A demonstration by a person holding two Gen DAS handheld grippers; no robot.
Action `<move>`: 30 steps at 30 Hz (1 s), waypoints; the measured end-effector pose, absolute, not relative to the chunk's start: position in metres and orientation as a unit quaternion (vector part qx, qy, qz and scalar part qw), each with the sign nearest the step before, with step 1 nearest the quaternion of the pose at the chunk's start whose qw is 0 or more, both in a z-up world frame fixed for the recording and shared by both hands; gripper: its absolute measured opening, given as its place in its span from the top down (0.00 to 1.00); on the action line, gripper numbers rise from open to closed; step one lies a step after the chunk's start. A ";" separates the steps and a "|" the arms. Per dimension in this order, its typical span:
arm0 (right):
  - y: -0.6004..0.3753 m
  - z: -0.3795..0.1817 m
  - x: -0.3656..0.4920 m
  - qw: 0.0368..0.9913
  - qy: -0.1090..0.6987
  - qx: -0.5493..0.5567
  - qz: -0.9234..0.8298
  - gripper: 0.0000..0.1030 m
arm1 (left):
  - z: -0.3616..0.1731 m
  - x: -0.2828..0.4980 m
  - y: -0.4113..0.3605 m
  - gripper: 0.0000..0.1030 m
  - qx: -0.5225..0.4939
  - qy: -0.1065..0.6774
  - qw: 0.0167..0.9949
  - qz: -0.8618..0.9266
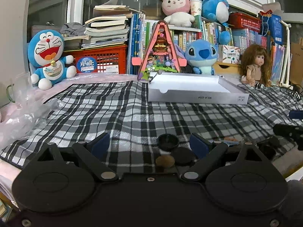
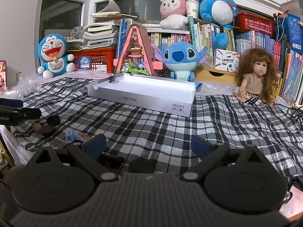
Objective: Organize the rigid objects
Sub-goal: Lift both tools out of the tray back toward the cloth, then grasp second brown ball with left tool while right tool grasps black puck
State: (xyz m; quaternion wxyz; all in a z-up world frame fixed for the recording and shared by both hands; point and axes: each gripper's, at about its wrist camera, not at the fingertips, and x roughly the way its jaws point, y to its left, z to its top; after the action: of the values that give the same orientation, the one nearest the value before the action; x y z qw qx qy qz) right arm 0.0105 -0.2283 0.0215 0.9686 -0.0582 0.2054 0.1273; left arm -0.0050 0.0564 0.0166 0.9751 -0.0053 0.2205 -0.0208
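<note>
In the left wrist view my left gripper [image 1: 149, 144] stands open just above the checked cloth [image 1: 113, 113]. Between its blue pads [image 1: 100, 143] lie a black round cap [image 1: 168, 141], a flat black disc [image 1: 182, 156] and a brown disc [image 1: 165, 160], none of them touched. The right wrist view shows the same three pieces, the cap [image 2: 54, 120], the black disc [image 2: 47, 129] and the brown disc [image 2: 37, 126], beside the left gripper's tip [image 2: 17, 113]. My right gripper [image 2: 148, 146] is open too, with a dark round piece [image 2: 142, 165] low between its fingers. A shallow white box [image 2: 140, 96] sits further back.
A small blue item [image 2: 73, 135] lies near the right gripper's left finger. Behind the box [image 1: 197, 92] stand an A-frame model house [image 1: 161, 53], plush toys [image 1: 49, 56], a doll [image 2: 255, 75] and shelves of books. Crumpled clear plastic [image 1: 20, 113] lies at the left. The table edge runs close below the grippers.
</note>
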 end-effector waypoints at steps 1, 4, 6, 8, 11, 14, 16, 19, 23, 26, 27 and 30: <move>-0.228 0.021 0.009 0.969 0.204 -0.062 0.127 0.03 | 0.015 -0.006 0.058 0.13 -0.005 0.223 0.975 -0.019; -0.228 0.019 0.006 0.968 0.206 -0.071 0.127 0.05 | 0.011 -0.006 0.062 0.20 -0.007 0.234 0.972 -0.022; -0.229 0.018 0.005 0.967 0.207 -0.074 0.127 0.06 | 0.009 -0.007 0.063 0.24 -0.008 0.239 0.971 -0.024; -0.228 0.016 0.004 0.967 0.208 -0.075 0.128 0.08 | 0.007 -0.008 0.062 0.31 -0.006 0.242 0.970 -0.025; -0.229 0.014 0.002 0.966 0.212 -0.076 0.128 0.11 | 0.006 -0.011 0.059 0.36 0.000 0.240 0.970 -0.033; -0.229 0.012 0.000 0.965 0.216 -0.077 0.129 0.14 | 0.003 -0.016 0.055 0.44 0.010 0.238 0.971 -0.038; -0.229 0.010 -0.001 0.964 0.218 -0.079 0.129 0.18 | 0.001 -0.017 0.052 0.48 0.016 0.239 0.970 -0.038; -0.229 0.009 -0.002 0.964 0.220 -0.083 0.126 0.23 | -0.002 -0.017 0.053 0.52 0.010 0.245 0.969 -0.040; -0.231 0.008 -0.004 0.964 0.223 -0.081 0.119 0.29 | -0.005 -0.015 0.056 0.55 -0.007 0.253 0.967 -0.037; -0.232 0.007 -0.004 0.963 0.228 -0.079 0.117 0.32 | -0.005 -0.014 0.056 0.55 -0.011 0.255 0.966 -0.037; -0.231 0.006 -0.004 0.963 0.230 -0.079 0.117 0.33 | -0.006 -0.013 0.055 0.56 -0.012 0.256 0.966 -0.038; -0.229 0.003 -0.003 0.961 0.234 -0.080 0.120 0.35 | -0.007 -0.011 0.051 0.58 -0.011 0.253 0.967 -0.040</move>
State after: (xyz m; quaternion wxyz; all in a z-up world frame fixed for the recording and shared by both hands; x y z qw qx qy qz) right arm -0.0033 -0.2286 0.0027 0.9614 -0.0799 0.2344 0.1201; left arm -0.0112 0.0514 -0.0068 0.9665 -0.0107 0.2531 -0.0405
